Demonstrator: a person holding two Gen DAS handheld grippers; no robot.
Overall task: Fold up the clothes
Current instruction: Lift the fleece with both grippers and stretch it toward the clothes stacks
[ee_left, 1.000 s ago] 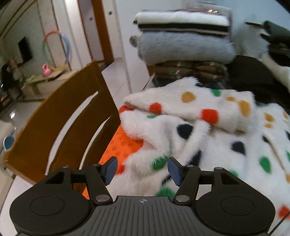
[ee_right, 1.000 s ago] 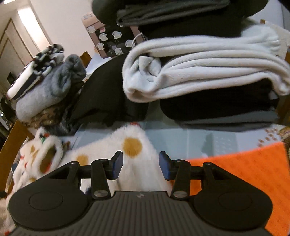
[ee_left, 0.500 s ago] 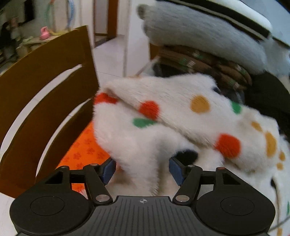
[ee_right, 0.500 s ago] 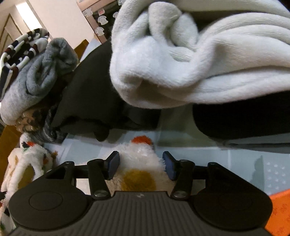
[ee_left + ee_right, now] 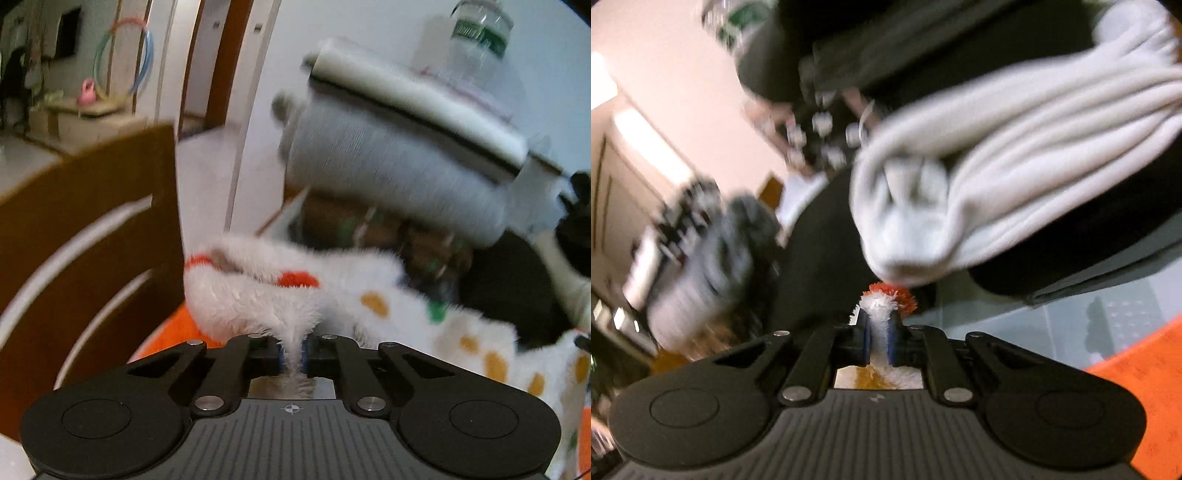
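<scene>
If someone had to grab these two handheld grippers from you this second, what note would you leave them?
Left gripper: shut on the fluffy spotted garment, pinching a tuft of its edge.
Right gripper: shut on another edge of the same garment.
The garment lies across the orange mat, in front of stacks of folded clothes.
Done: both edges gripped.
Left: carry the gripped edges over to make the fold, release, smooth, then stack it. Views are blurred, so how flat it lies is unclear.
</scene>
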